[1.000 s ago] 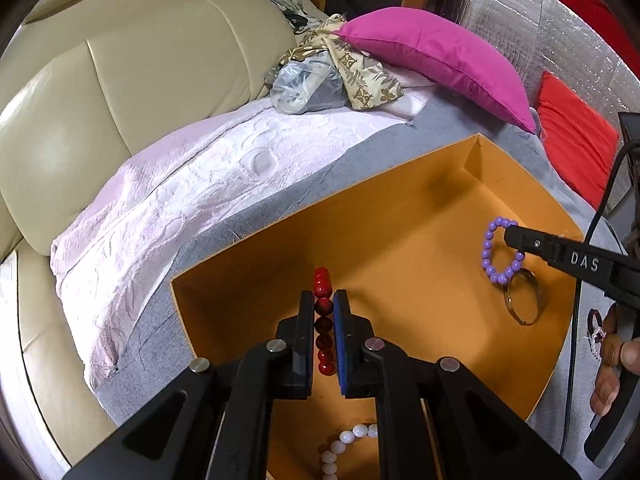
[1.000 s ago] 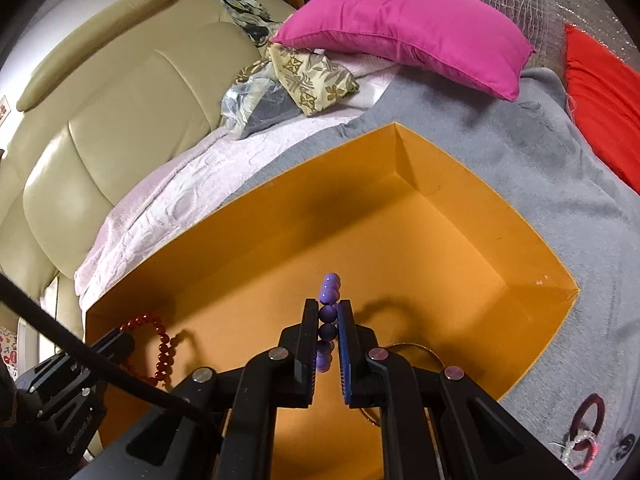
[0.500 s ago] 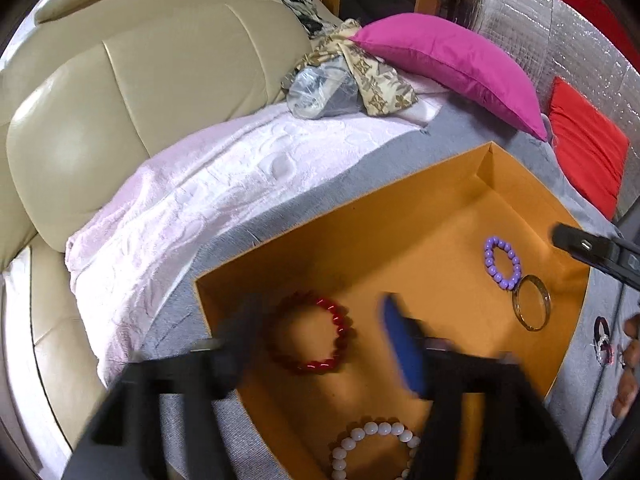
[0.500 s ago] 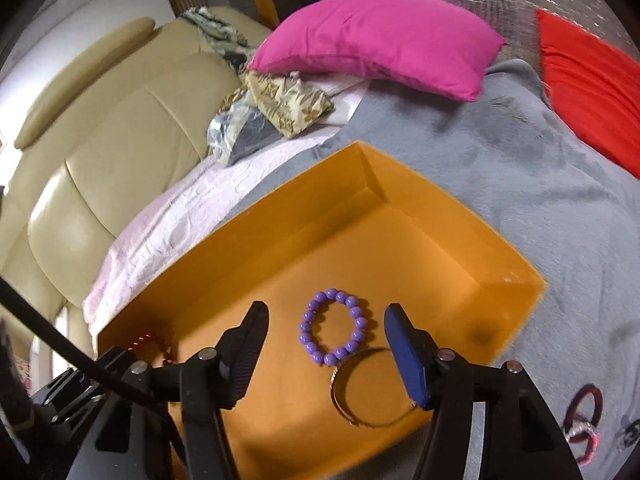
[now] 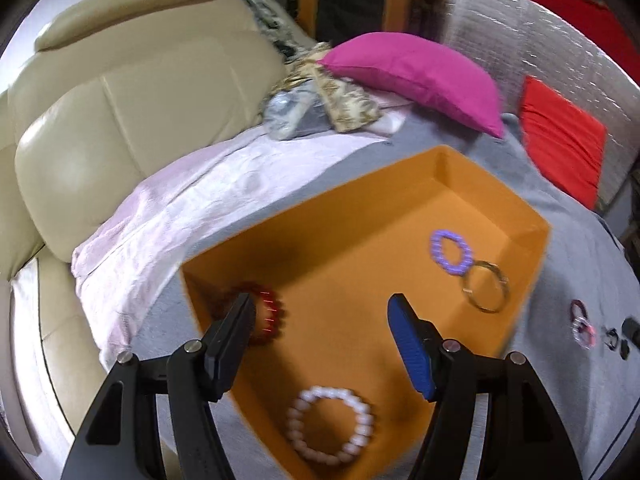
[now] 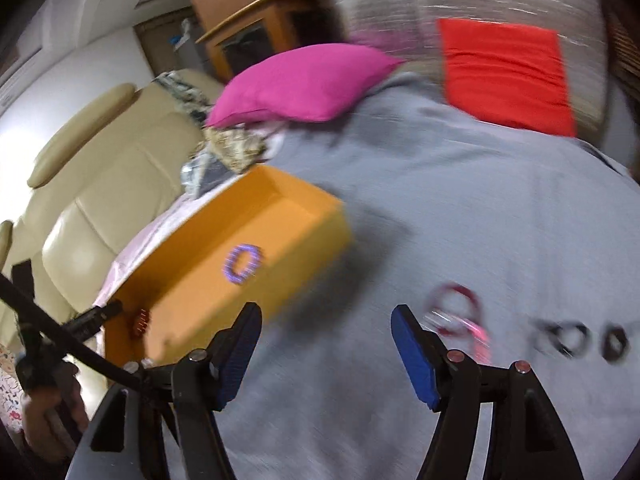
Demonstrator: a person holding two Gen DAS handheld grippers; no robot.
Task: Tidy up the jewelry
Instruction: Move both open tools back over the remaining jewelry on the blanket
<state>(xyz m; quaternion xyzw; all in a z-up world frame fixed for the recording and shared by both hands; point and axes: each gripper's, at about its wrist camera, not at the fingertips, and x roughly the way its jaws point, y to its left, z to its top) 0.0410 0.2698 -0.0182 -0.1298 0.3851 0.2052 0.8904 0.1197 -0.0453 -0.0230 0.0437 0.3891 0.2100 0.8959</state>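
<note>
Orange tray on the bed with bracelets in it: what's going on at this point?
A person with a handheld gripper in each hand is sorting jewelry into the orange tray on a grey blanket. The tray holds a red bead bracelet, a purple bead bracelet, a metal bangle and a white bead bracelet. Both the left gripper and the right gripper are open and empty. The right one points toward loose rings lying on the blanket outside the tray.

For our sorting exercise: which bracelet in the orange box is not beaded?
The plain metal bangle, beside the purple bracelet; the purple, red and white ones are all beads.
</note>
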